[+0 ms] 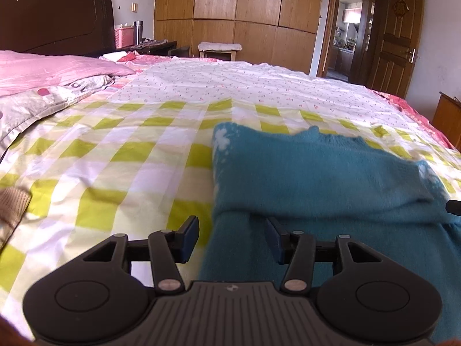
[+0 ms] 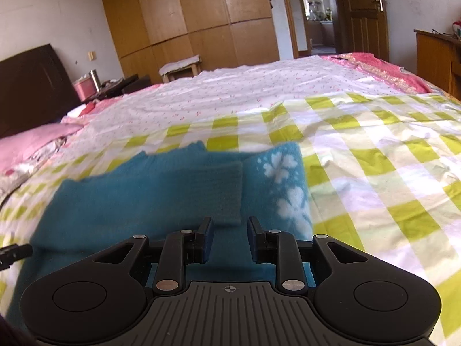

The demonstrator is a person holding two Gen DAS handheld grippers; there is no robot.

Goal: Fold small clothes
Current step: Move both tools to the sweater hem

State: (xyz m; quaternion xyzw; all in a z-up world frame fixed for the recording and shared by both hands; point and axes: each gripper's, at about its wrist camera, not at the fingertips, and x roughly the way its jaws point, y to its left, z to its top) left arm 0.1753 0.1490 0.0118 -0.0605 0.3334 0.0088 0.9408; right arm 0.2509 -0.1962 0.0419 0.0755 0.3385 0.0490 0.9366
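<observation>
Both claws hung open and empty over the teal sweater [image 1: 317, 173] on the bed [image 1: 129, 150]: left claw [image 1: 232, 238] wide, right claw [image 2: 230, 238] narrower.

Fuzzy, matt knit on the teal sweater [image 2: 161, 190] — soft nap, ribbed cuff, paler flower pattern worked into the yarn. Thin, smooth cotton on the green-checked sheet [image 1: 115, 155], lightly creased. Slight satin sheen on the pink quilt [image 1: 52, 69]. Matt black plastic on the left gripper [image 1: 232, 239] and right gripper [image 2: 230, 239] — dull metal rivets, ridged grey housing. Varnished wood, mildly glossy, on the wardrobe [image 1: 236, 14] and door [image 1: 397, 28].
</observation>
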